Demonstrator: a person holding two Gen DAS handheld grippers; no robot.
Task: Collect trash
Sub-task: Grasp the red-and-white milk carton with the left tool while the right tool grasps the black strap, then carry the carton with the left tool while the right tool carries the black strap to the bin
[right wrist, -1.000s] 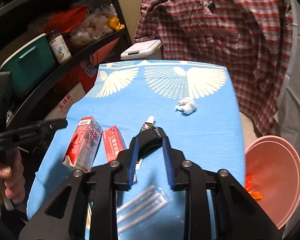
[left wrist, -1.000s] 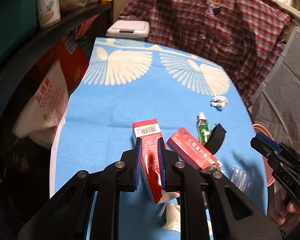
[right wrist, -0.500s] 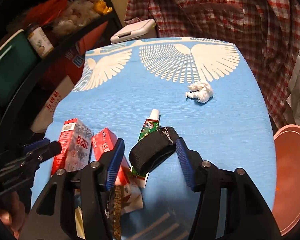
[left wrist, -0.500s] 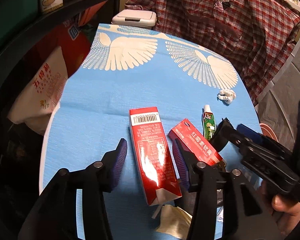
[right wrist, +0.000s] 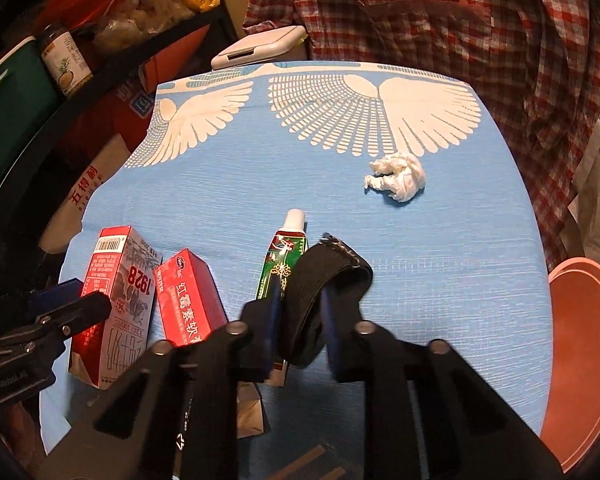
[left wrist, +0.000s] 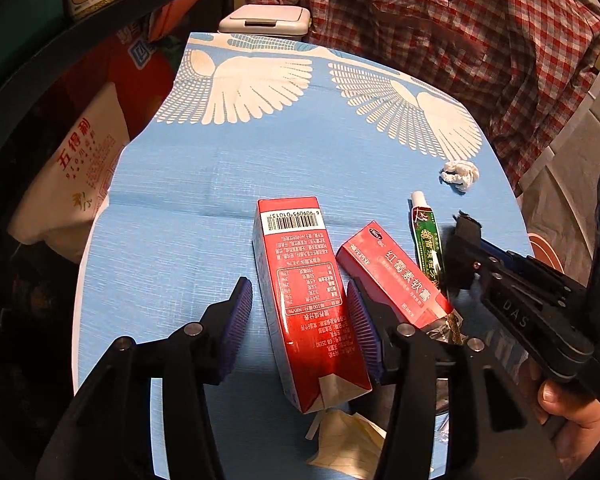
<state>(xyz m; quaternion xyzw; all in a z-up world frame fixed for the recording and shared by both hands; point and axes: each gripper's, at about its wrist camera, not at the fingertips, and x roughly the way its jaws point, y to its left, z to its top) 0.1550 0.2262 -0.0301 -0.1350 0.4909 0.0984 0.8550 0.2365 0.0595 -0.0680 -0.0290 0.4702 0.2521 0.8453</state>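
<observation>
The right gripper (right wrist: 299, 312), just closing, pinches a black strap (right wrist: 324, 280); the left gripper (left wrist: 300, 320), spread, straddles the red carton (left wrist: 300, 280), seemingly without contact.

glossy red carton (left wrist: 304, 300), woven blue tablecloth (left wrist: 180, 208)

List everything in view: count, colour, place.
carton: 1, red, lying between the left jaws
box: 1, red, right of carton
tube: 1, green with white cap, right of box
strap: 1, black, pinched in right gripper
tissue: 1, white, far right of cloth
cloth: 1, blue with white wings, covering the table
basin: 1, pink, off the right edge
bin: 1, white lid, behind table
shirt: 1, red plaid, at back
left gripper: 1, black, open around carton
right gripper: 1, black, shut on strap
</observation>
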